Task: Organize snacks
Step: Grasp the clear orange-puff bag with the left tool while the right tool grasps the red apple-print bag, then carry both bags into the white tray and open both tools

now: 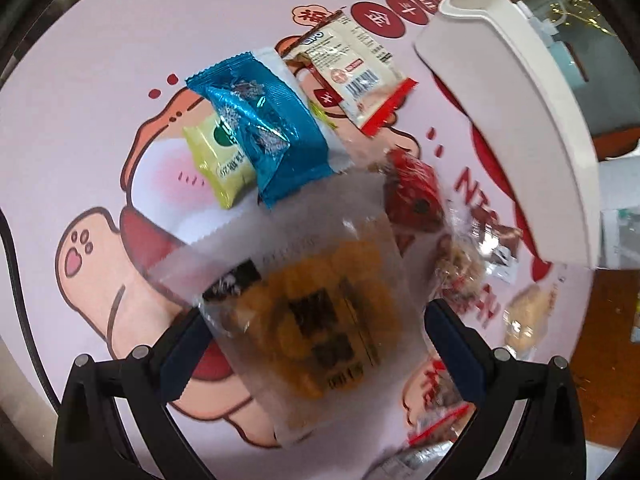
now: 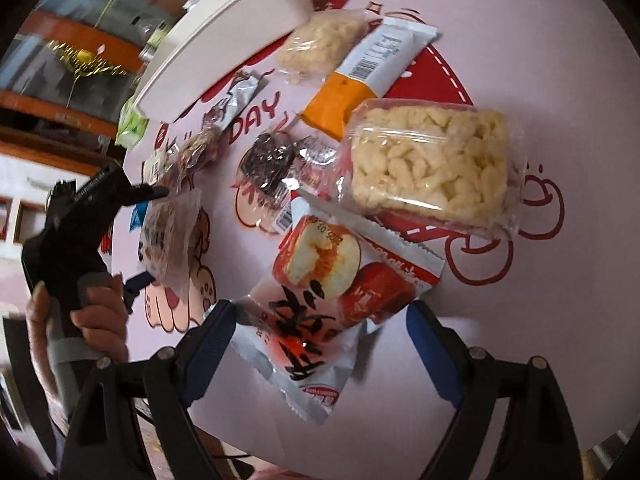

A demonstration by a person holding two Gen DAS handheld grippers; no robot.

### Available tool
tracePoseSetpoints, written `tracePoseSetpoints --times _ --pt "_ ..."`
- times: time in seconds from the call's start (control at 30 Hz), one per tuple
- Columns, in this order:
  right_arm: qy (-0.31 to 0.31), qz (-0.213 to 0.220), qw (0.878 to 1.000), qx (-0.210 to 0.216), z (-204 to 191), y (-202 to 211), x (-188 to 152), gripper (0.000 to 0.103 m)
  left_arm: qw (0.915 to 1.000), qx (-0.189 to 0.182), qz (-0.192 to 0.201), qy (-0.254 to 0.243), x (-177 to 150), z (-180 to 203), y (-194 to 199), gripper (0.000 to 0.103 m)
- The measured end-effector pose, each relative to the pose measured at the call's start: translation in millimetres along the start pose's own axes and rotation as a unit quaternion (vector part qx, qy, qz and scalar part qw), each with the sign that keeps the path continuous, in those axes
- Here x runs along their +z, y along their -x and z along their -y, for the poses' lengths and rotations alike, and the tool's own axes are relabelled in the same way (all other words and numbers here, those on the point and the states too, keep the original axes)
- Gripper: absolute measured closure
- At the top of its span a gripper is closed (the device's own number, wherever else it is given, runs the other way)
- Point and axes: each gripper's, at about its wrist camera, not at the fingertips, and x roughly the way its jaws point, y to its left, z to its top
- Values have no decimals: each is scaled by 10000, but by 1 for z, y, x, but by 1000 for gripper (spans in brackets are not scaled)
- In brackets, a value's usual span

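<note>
In the left wrist view a clear packet of orange biscuits (image 1: 320, 312) sits between my left gripper's (image 1: 316, 344) open fingers, blurred; whether it is lifted I cannot tell. Beyond it lie a blue packet (image 1: 272, 132), a yellow-green packet (image 1: 220, 160), a cream and red packet (image 1: 352, 76) and a red candy (image 1: 416, 196). In the right wrist view a red and white rice-cracker packet (image 2: 320, 304) lies between my right gripper's (image 2: 320, 340) open fingers. The left gripper (image 2: 136, 236) shows there too, with the clear packet (image 2: 168, 236) between its fingers.
A white tray (image 1: 520, 92) stands at the table's far side, also in the right wrist view (image 2: 224, 36). Puffed-rice blocks (image 2: 432, 168), an orange and white bar (image 2: 360, 76), a dark wrapped candy (image 2: 268, 164) and small clear-wrapped sweets (image 1: 460, 264) lie on the pink cartoon tablecloth (image 1: 100, 60).
</note>
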Motion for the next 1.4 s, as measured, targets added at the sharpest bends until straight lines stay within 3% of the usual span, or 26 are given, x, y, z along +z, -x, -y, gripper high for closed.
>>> tracePoseSetpoints --times 0.27,0.4,0.43,0.63,0.83,1.1,1.23,1.4 --pt "-162 -158 9997 -104 -10 -17 8 16 9996 252 68 -107 4 5 -8 2" --pt "53 -279 9995 97 -20 -25 9 45 9987 361 -90 -335 -7 14 -13 15" --pt "124 -264 9995 101 -23 -25 8 48 9983 344 -134 -441 -11 14 -12 17" --pt "822 -105 9962 -278 -43 -19 4 56 9939 227 -352 -1017 -30 9 -8 28" --pt "1298 319 9901 -430 -60 3 2 56 9856 337 -297 -1631 -50 5 10 30" --pt "1762 1054 9778 -421 -89 51 13 56 9632 293 672 -2586 -63 30 87 31" --pt "1809 1418 9727 -327 -107 73 35 56 9466 174 1242 -2970 -43 60 128 31" --pt "1965 2074 9577 -354 -137 107 80 56 9232 81 1905 -3336 -13 99 172 30"
